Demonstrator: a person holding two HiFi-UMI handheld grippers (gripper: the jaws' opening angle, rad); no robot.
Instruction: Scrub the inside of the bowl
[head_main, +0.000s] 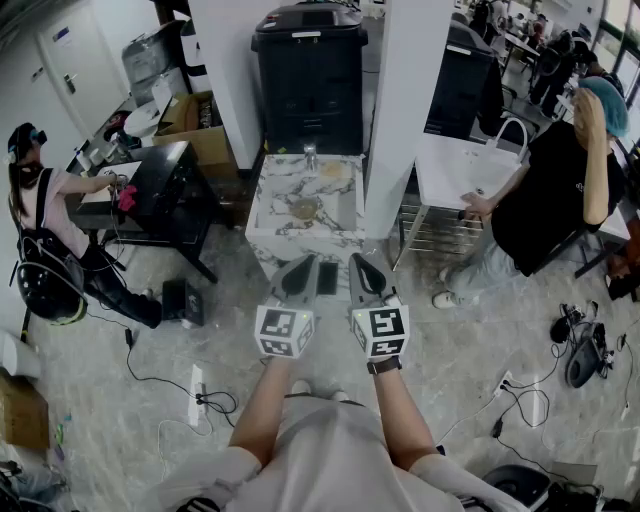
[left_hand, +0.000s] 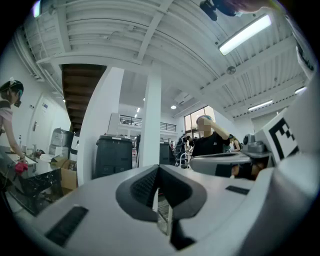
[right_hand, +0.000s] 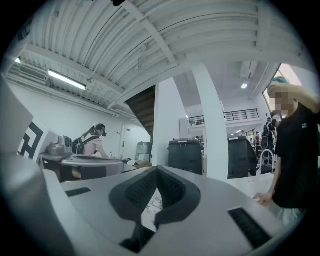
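A small brownish bowl (head_main: 305, 208) lies in the basin of a white marble sink unit (head_main: 268, 222), well ahead of me across the floor. A tan, sponge-like thing (head_main: 335, 170) sits near the faucet (head_main: 310, 155); I cannot tell just what it is. Side by side at waist height, my left gripper (head_main: 300, 264) and right gripper (head_main: 359, 264) point level at the unit, far short of it. Both are shut with nothing between the jaws. The left gripper (left_hand: 158, 168) and right gripper (right_hand: 157, 170) each show their pads meeting in their own view.
A black bin (head_main: 310, 70) and a white pillar (head_main: 405, 100) stand behind the sink unit. A seated person (head_main: 560, 190) leans on a white table (head_main: 450, 175) at right. Another person (head_main: 40, 200) works at a black table at left. Cables and a power strip (head_main: 197, 395) lie on the floor.
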